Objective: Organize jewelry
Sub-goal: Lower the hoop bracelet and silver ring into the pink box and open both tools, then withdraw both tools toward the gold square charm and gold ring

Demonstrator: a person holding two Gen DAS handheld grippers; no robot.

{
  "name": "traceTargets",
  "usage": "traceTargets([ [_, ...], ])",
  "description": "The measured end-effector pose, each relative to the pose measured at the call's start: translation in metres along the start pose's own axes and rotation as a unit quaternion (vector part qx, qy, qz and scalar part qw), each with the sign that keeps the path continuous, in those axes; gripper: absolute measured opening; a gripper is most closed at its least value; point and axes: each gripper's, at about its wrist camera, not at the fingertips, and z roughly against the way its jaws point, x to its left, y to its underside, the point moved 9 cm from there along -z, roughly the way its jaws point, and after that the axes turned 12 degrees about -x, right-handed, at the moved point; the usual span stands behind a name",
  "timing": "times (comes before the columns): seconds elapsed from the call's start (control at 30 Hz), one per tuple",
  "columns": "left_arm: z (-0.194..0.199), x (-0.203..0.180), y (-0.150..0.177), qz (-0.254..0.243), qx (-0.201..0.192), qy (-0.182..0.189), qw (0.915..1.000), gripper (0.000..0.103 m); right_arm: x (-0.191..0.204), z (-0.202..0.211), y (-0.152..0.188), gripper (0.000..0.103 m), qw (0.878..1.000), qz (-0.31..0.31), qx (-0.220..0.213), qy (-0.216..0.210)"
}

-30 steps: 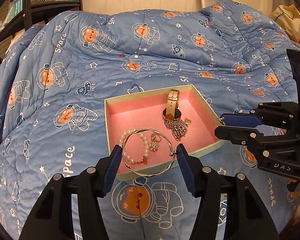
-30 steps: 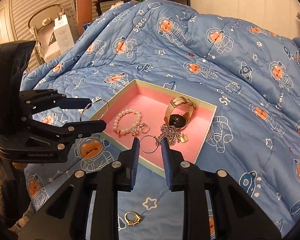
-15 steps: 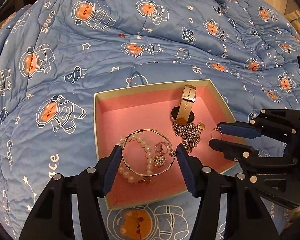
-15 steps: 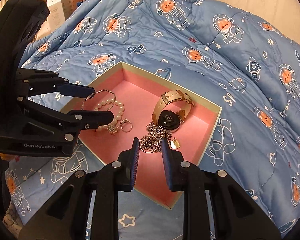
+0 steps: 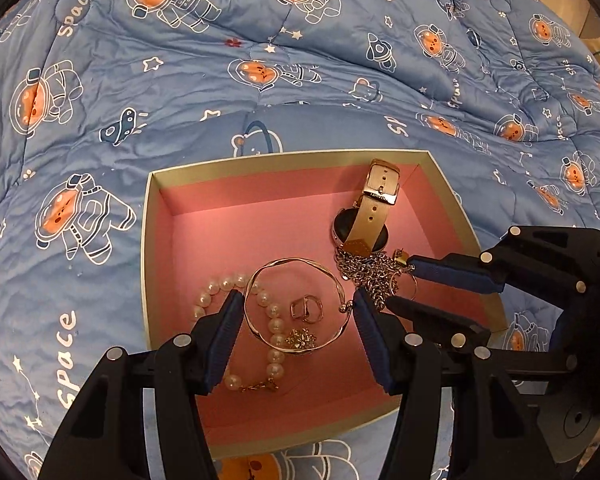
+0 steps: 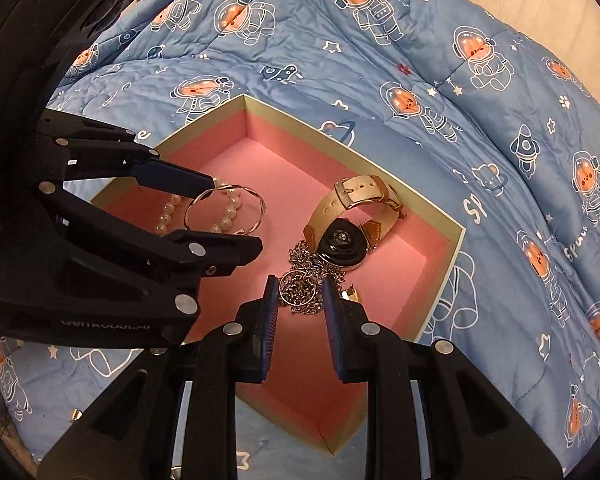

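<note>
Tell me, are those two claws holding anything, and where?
Yes. The left gripper clamps a gold bangle across its width; the right gripper pinches a small ring by its sides.

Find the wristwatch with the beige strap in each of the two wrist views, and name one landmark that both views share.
Left wrist view: the wristwatch lies at the far right of the pink-lined box, strap pointing away, above the silver chain.
Right wrist view: the wristwatch sits right of centre in the pink-lined box, strap arched up, dark face beside the silver chain.
Shared landmark: the silver chain touching the watch.
</note>
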Motion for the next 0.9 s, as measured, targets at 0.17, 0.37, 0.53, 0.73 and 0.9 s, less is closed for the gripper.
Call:
traceTargets([
  [0.17, -0.003, 0.002, 0.0, 0.011, 0.0, 0.002, 0.9999, 0.056, 0.001, -0.005, 0.0, 0.023, 1.0, 0.008, 0.004, 0.001],
  [0.37, -0.003, -0.001, -0.002, 0.012, 0.001, 0.007, 0.9999, 0.056, -0.001, -0.01, -0.001, 0.023, 1.0, 0.005, 0.01, 0.001],
  [0.53, 0.001, -0.002, -0.007, -0.002, -0.01, 0.0, 0.9999, 0.07, -0.001, -0.008, -0.004, 0.061, 1.0, 0.009, -0.001, 0.006],
  [0.73, 0.021, 0.004, -0.018, -0.015, -0.042, -0.016, 0.9989, 0.078, -0.005, 0.01, -0.013, 0.064, 0.999, -0.001, -0.04, 0.016],
  [0.9, 0.057, 0.019, -0.015, -0.014, -0.089, -0.049, 0.9947, 0.093, -0.007, 0.034, -0.012, 0.071, 0.997, -0.005, -0.071, 0.036],
])
